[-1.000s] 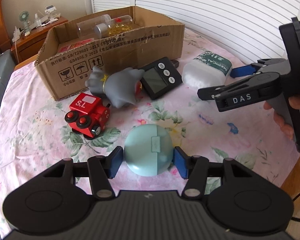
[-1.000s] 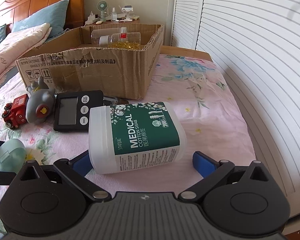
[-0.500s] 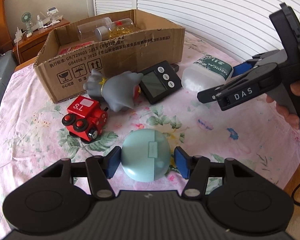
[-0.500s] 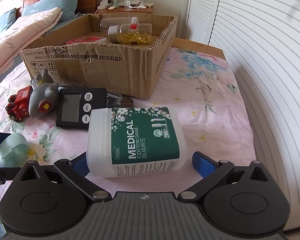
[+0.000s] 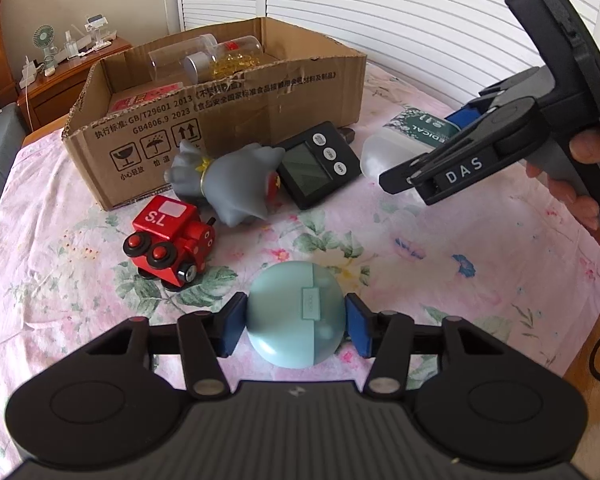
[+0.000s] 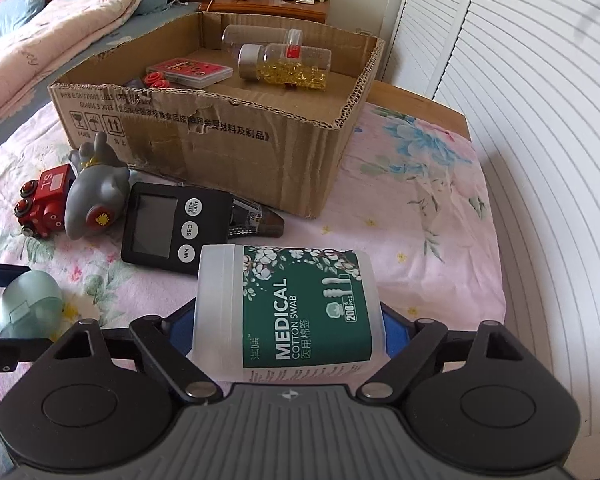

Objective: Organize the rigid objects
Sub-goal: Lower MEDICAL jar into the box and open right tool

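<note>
My left gripper (image 5: 296, 326) is shut on a round pale-teal case (image 5: 296, 312), its blue pads touching both sides, just above the floral cloth. The case also shows in the right wrist view (image 6: 30, 304). My right gripper (image 6: 286, 326) is shut on a white cotton swab box (image 6: 296, 312) with a green label, lifted slightly; the box also shows in the left wrist view (image 5: 404, 140). An open cardboard box (image 6: 228, 140) stands behind, holding bottles and a red card pack.
On the floral cloth (image 5: 420, 248) lie a red toy train (image 5: 168, 240), a grey rubber toy (image 5: 228, 184) and a black timer (image 5: 320, 162). A small dark stapler-like item (image 6: 256, 222) lies by the box. Bed and nightstand behind; shutter doors at right.
My right gripper closed on the cotton swab box and raised it. My left gripper stayed closed on the teal case and lifted it slightly.
</note>
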The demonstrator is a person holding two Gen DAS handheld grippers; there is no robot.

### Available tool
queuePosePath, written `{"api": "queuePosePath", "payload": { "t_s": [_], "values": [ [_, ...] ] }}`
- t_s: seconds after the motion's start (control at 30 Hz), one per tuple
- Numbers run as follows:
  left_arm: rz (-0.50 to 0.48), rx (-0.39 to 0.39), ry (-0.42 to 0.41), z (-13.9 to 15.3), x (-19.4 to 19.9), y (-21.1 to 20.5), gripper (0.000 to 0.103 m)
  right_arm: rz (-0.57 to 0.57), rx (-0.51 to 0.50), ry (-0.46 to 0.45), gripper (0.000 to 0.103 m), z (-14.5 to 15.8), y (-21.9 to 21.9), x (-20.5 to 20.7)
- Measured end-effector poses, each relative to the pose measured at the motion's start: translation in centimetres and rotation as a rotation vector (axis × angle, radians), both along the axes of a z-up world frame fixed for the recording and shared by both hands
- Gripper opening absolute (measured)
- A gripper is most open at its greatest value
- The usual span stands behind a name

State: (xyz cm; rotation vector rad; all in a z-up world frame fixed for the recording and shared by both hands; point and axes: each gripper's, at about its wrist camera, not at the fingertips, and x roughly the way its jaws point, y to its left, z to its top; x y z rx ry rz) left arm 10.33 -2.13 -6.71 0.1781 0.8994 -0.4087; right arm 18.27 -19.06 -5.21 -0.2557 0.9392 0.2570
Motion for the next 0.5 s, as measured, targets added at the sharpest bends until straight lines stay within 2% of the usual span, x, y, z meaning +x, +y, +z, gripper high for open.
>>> {"api": "queuePosePath", "payload": {
  "t_s": [0.23,0.5],
  "values": [
    [-0.028,-0.006,0.026,0.3,0.0,0.5,0.051,0.027,0.038,0.020,0.086,0.9,-0.6,-0.5],
    [-0.049,-0.001,0.027,1.6,-0.1,1.2,0.051,0.046,0.034,0.019,0.086,2.2,-1.1,-1.6]
  ]
}}
